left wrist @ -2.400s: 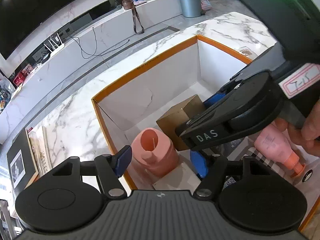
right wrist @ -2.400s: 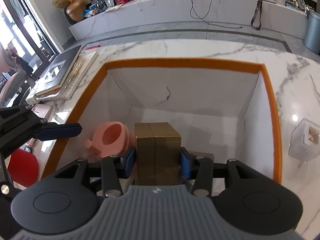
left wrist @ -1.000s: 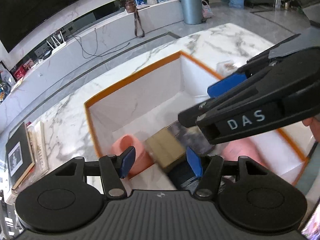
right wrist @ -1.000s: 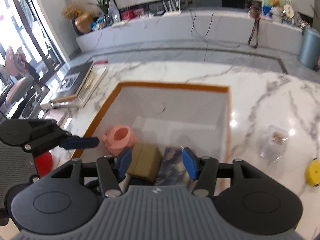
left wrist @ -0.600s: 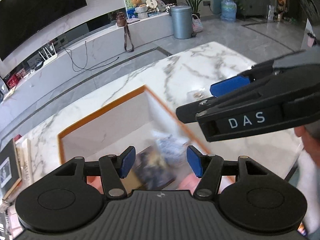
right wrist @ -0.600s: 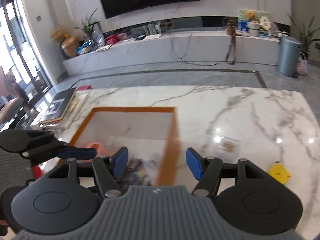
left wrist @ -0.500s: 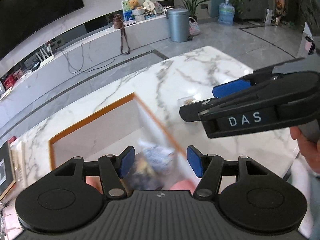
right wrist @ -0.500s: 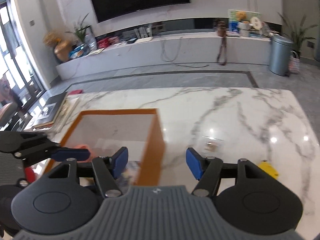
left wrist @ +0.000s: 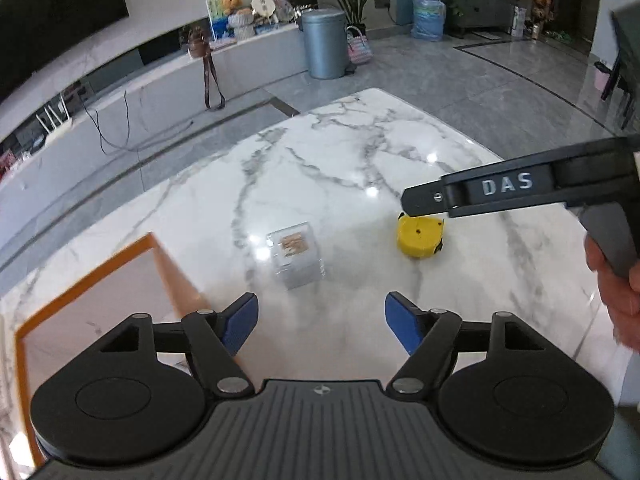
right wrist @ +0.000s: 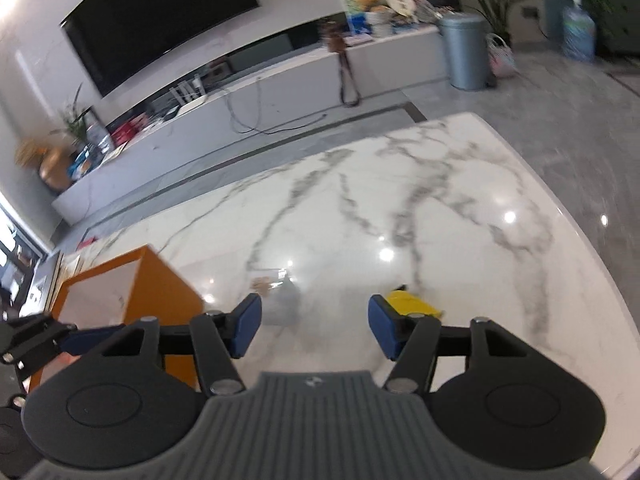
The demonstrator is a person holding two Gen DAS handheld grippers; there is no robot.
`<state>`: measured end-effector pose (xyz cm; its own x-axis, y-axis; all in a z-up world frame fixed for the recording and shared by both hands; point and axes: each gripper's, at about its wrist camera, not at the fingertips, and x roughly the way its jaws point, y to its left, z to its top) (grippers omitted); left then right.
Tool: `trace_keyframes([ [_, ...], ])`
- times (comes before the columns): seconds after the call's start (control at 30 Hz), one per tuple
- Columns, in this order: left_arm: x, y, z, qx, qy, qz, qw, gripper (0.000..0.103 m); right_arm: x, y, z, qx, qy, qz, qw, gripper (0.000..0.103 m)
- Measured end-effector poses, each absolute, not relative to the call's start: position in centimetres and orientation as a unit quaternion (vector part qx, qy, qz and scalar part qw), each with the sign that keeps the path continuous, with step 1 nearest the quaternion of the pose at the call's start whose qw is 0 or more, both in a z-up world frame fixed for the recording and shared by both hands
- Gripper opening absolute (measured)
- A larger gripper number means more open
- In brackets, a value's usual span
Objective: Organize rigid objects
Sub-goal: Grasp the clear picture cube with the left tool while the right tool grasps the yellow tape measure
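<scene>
Progress: partway, going by the layout. Inside of the box (left wrist: 100, 300) mostly out of frame, so no count of what's packed.
Left to do: two loose bits out on the table (left wrist: 340, 160), clear case (left wrist: 296, 254) and yellow thing (left wrist: 420, 236), both well outside the box.
Clear case: small see-through cube, something tan inside, sitting flat near the box's orange corner. Hard and boxy, probably an easy pinch across flat sides, maybe a bit slick.
Yellow thing: chunky yellow block with dark trim, looks like a tape measure but can't swear to it. Further right, well apart from the case.
Left gripper (left wrist: 320, 320): jaws wide, just been opening more, nothing between them. Case ahead and slightly left.
Right gripper (right wrist: 314, 326): about half open, just been closing a little, holding nothing. Yellow thing peeking past its right pad, case by the left pad, view blurry.
Next guess: one pickup each, then back to the box.
</scene>
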<state>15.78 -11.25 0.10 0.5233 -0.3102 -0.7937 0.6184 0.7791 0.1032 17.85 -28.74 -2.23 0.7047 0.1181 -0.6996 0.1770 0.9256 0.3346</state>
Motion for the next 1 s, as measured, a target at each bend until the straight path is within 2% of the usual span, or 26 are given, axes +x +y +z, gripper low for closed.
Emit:
trace_keyframes([
  [0.27,20.2,-14.3,-2.5,0.159,0.435,-0.233,0.855,0.080,18.9,-33.3,-5.6,0.215,0.395,-0.061,0.891,0.059],
  [0.6,25.0,-14.6,-6.1,0.116,0.474,-0.185,0.853,0.079,20.6,-31.7,-10.4,0.178,0.428,-0.071,0.883,0.059],
  [0.77,26.0,-14.6,-7.7,0.117,0.494,-0.184,0.842,0.073,21.2,-30.7,-11.1,0.155,0.430,-0.069,0.887,0.060],
  [0.9,25.9,-14.4,-8.4,0.122,0.490,-0.180,0.844,0.053,21.8,-29.6,-11.6,0.130,0.436,-0.068,0.888,0.060],
  [1.0,25.8,-14.4,-8.4,0.125,0.488,-0.187,0.843,0.053,22.0,-29.1,-11.9,0.112,0.437,-0.069,0.890,0.056],
])
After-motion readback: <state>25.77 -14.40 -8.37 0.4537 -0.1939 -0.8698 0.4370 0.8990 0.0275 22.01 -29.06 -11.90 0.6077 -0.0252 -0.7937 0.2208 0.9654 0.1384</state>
